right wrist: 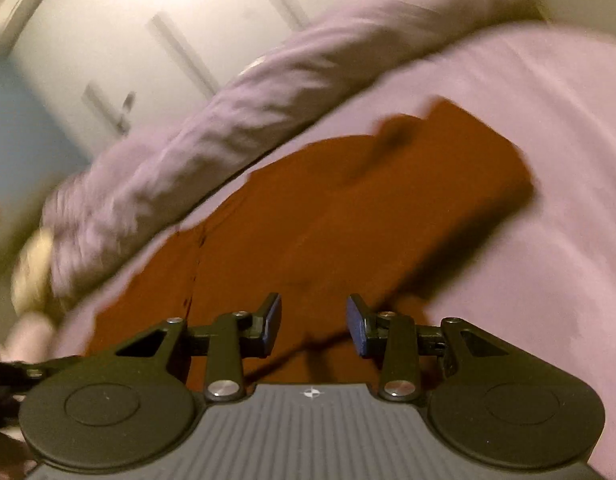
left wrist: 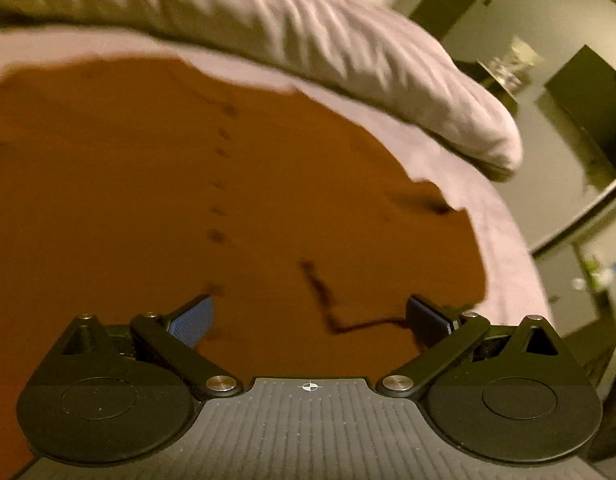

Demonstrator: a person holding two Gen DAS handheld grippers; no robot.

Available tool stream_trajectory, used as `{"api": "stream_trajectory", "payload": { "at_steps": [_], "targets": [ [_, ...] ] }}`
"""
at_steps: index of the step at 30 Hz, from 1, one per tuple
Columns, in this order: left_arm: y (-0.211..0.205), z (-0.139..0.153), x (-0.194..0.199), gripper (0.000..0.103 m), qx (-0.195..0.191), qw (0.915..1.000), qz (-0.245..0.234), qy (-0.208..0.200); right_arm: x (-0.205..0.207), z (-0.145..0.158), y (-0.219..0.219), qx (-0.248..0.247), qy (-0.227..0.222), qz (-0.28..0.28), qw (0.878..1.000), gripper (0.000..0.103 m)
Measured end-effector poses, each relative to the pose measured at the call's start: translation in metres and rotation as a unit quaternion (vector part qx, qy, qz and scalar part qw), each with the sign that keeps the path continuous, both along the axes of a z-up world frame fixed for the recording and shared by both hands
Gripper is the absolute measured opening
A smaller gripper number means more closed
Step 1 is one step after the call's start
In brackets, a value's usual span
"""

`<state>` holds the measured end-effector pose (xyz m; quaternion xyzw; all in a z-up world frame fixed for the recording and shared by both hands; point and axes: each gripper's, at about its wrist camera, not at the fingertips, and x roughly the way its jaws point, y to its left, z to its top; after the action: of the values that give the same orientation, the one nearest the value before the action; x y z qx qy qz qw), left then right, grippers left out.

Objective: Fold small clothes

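Lying flat, rust shirt [left wrist: 188, 184], button line [left wrist: 220, 184] running away from left tool [left wrist: 308, 320]

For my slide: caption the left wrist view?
Open left tongs hover over brown shirt on bed.

Bare sheet [right wrist: 548, 220] lies free right of the brown garment [left wrist: 188, 200]; the bunched duvet [left wrist: 308, 32] walls off the far side along its edge.
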<state>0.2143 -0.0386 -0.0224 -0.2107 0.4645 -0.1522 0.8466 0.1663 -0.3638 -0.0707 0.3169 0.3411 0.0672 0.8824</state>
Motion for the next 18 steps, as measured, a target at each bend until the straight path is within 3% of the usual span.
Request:
{"api": "stream_trajectory", "payload": {
  "at_steps": [2,4,6,9,11,13,14,18],
  "targets": [
    [-0.018,-0.015,0.017,0.101,-0.031,0.9992,-0.007,0.023,-0.010,-0.011,-0.022,0.038,0.013,-0.020,0.999,0.036],
    [-0.031,-0.027,0.027,0.082,-0.049,0.9979,-0.010,0.040,-0.017,-0.015,-0.038,0.062,0.015,-0.029,0.998,0.036],
    [-0.038,-0.038,0.038,0.070,-0.061,0.9961,-0.016,0.062,-0.023,-0.017,-0.049,0.075,0.011,-0.034,0.997,0.036],
    [-0.048,-0.053,0.047,0.066,-0.078,0.9933,-0.016,0.084,-0.022,-0.020,-0.057,0.097,0.006,-0.039,0.995,0.036],
    [-0.053,-0.058,0.055,0.056,-0.077,0.9937,-0.017,0.080,-0.020,-0.021,-0.060,0.110,0.004,-0.045,0.993,0.036],
    [-0.052,-0.062,0.062,0.028,-0.079,0.9930,-0.008,0.088,-0.016,-0.025,-0.065,0.139,0.001,-0.057,0.989,0.036],
    [-0.049,-0.063,0.064,0.019,-0.078,0.9926,-0.003,0.093,-0.015,-0.027,-0.067,0.148,0.000,-0.061,0.987,0.036],
    [-0.043,-0.064,0.067,0.008,-0.080,0.9922,0.007,0.095,-0.012,-0.029,-0.073,0.150,0.000,-0.082,0.985,0.036]
  ]
}}
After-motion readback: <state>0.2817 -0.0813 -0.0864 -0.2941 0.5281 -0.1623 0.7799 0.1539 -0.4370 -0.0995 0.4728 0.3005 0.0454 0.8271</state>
